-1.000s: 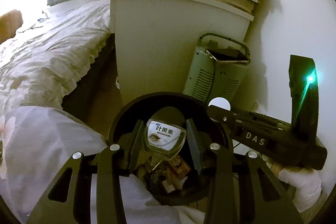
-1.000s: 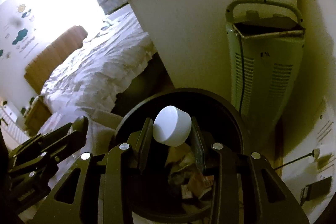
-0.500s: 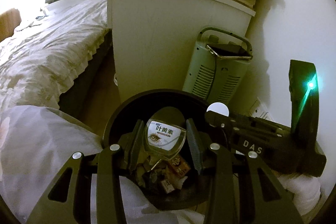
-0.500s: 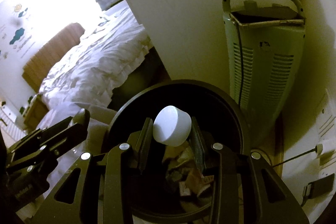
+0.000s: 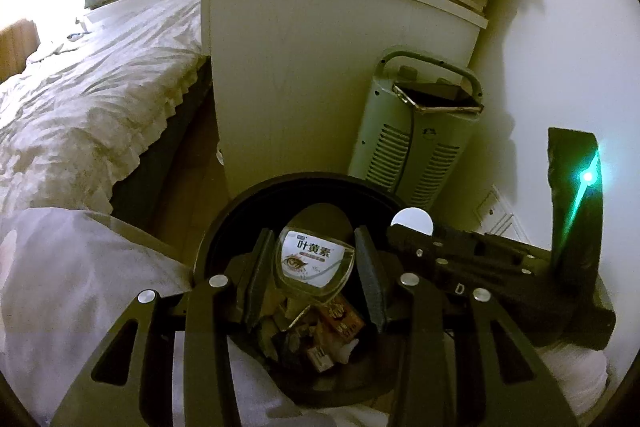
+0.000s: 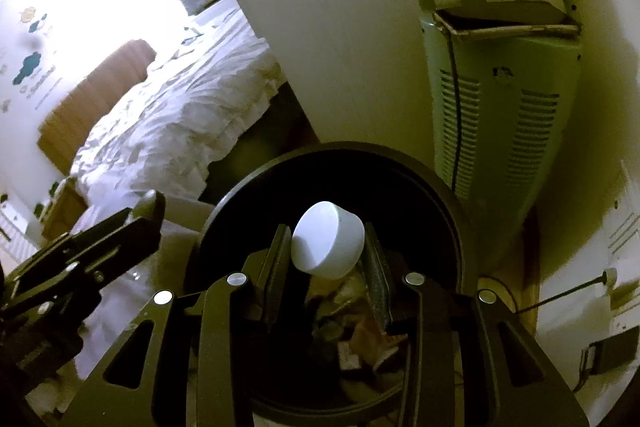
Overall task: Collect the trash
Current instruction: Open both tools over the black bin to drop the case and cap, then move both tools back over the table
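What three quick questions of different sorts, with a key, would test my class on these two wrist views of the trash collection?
1. True or false: the left tongs are empty.
2. Multiple choice: the right tongs grip A) a book, B) a white cap, C) a phone.
3. Fill the gap: both held things hang over the open black ____, which already holds wrappers.

Key
1. False: they grip a clear labelled container.
2. B.
3. Bin, standing in front of the white cabinet and beside the pale green heater.
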